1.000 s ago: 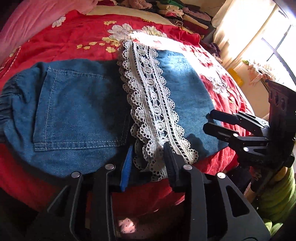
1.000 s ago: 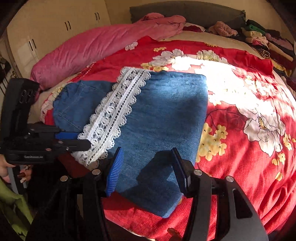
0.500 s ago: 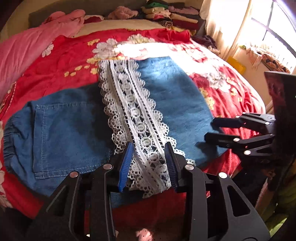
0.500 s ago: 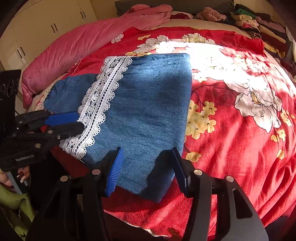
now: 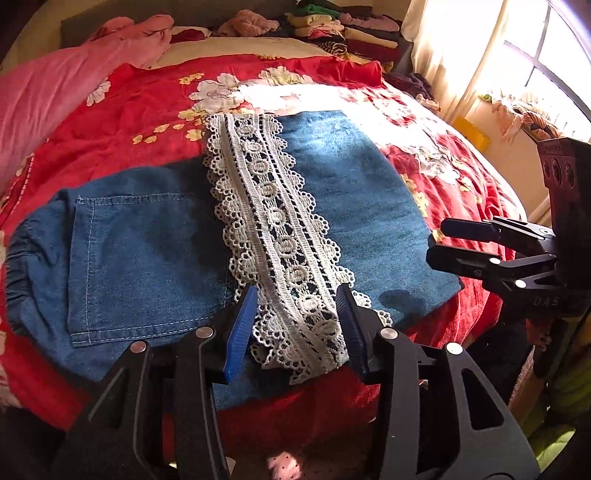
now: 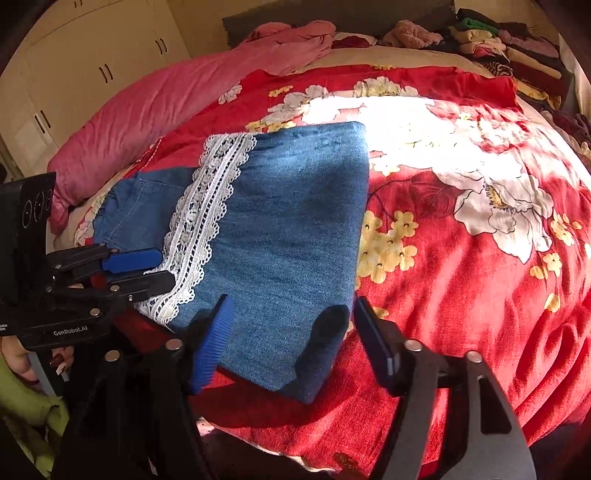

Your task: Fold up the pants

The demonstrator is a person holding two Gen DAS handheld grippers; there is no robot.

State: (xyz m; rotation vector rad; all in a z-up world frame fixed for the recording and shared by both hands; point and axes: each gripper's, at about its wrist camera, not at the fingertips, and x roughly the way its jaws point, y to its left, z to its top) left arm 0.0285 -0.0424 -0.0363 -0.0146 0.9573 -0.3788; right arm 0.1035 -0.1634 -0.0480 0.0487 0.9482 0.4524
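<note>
While jaws opening, both grippers free above pants (image 5: 147,251).

Red floral bedspread (image 5: 155,110) – pink quilt (image 6: 155,110) alongside – folded clothes stack (image 5: 347,26) beyond.

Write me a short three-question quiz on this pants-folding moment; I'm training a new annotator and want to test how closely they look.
1. True or false: the lace trim runs across the folded denim pants.
2. What lies between the left gripper fingers? A) lace hem B) pink quilt C) nothing
3. Which gripper frames the plain denim corner, with its jaws opening?

Key
1. True.
2. A; jaws opening, pads not pressing.
3. The right gripper.
</note>
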